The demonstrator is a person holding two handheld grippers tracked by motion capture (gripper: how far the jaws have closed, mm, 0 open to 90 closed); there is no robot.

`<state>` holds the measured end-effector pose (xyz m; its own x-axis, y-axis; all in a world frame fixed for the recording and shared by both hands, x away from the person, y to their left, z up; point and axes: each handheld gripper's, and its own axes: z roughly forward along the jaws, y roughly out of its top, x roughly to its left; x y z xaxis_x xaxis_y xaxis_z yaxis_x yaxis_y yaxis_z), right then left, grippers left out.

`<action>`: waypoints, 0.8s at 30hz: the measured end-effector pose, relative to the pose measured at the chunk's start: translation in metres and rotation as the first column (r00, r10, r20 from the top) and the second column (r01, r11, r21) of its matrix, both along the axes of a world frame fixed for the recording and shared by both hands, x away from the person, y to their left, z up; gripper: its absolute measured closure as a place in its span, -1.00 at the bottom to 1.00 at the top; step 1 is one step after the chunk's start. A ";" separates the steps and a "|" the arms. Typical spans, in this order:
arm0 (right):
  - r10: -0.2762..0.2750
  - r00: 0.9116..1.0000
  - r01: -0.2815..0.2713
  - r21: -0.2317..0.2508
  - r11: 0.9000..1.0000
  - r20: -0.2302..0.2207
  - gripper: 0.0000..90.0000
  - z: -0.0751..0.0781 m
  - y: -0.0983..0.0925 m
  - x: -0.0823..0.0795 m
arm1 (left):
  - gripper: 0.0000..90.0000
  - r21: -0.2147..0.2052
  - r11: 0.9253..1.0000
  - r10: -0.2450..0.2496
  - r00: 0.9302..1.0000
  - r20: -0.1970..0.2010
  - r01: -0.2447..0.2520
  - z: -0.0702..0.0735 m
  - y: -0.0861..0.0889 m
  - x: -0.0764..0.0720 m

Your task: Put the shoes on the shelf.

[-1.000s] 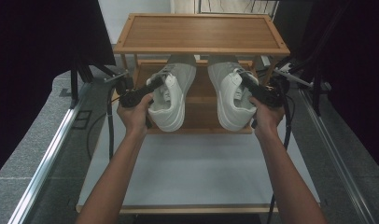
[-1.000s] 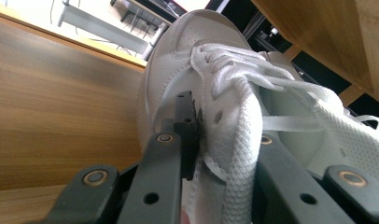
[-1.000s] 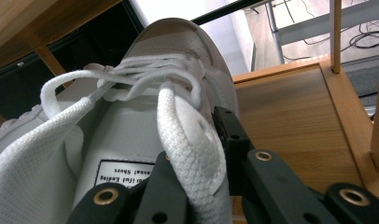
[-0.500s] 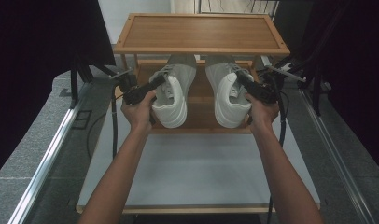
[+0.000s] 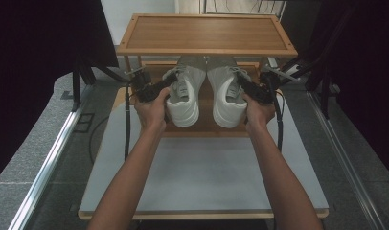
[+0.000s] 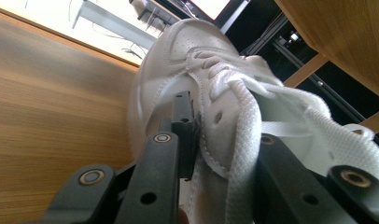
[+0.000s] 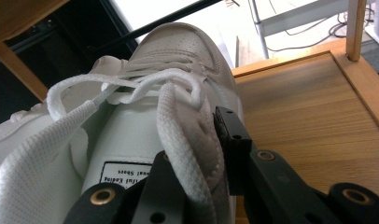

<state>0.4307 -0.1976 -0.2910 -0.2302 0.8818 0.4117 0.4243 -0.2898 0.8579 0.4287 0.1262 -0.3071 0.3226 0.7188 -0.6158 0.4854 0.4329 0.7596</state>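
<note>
Two tongs (image 5: pixel 168 88) (image 5: pixel 240 86) clamp white shoes (image 5: pixel 183 96) (image 5: pixel 226 96) on wooden rack (image 5: pixel 207 125) over pale table (image 5: pixel 202 177).

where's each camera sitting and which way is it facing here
High view: above the person's side, looking forward and down at the table and wooden shelf; both forearms, left gripper and right gripper show.
Left gripper view: rides the left gripper, looking along its fingers clamped on the left shoe.
Right gripper view: rides the right gripper, looking along its fingers clamped on the right shoe.
Shared: both gripper views show the lower shelf board.
</note>
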 end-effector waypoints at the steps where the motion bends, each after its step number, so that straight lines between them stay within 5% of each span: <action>1: -0.004 1.000 0.004 -0.001 1.000 -0.002 0.82 -0.001 0.001 0.001 | 0.75 0.004 1.000 0.007 1.000 0.002 -0.007 0.000 -0.002 0.000; 7: -0.029 1.000 0.029 -0.003 1.000 -0.002 0.77 0.002 0.008 0.004 | 0.65 -0.036 0.999 0.027 1.000 -0.003 -0.027 0.001 -0.008 0.003; 10: -0.019 1.000 0.019 0.028 0.999 -0.002 0.57 0.001 0.012 0.008 | 0.47 -0.070 0.997 0.033 0.999 -0.008 -0.033 -0.002 -0.019 0.006; 12: -0.012 1.000 0.012 0.045 0.999 -0.002 0.49 0.002 0.015 0.009 | 0.36 -0.057 0.998 0.035 0.999 -0.014 -0.036 -0.002 -0.022 0.007; 15: -0.002 1.000 0.002 -0.008 1.000 -0.004 0.34 0.006 0.024 0.010 | 0.13 -0.093 0.996 -0.001 1.000 0.004 0.001 -0.001 -0.023 0.009; 17: 0.002 1.000 -0.002 -0.007 1.000 0.001 0.24 0.006 0.024 0.010 | 0.14 -0.119 0.993 -0.014 1.000 0.011 0.015 0.001 -0.020 0.009; 18: 0.000 1.000 0.000 0.044 0.999 0.017 0.13 0.006 0.022 0.009 | 0.12 -0.143 0.989 -0.028 0.999 0.027 0.032 0.005 -0.018 0.006; 20: 0.022 0.999 -0.024 0.090 0.996 0.029 0.08 0.009 0.017 0.008 | 0.10 -0.115 0.992 -0.046 0.998 0.041 0.051 0.009 -0.018 0.002; 24: 0.031 0.998 -0.034 0.052 0.998 0.057 0.06 0.016 0.012 -0.001 | 0.10 -0.073 0.994 -0.076 0.996 0.045 0.079 0.012 -0.013 -0.006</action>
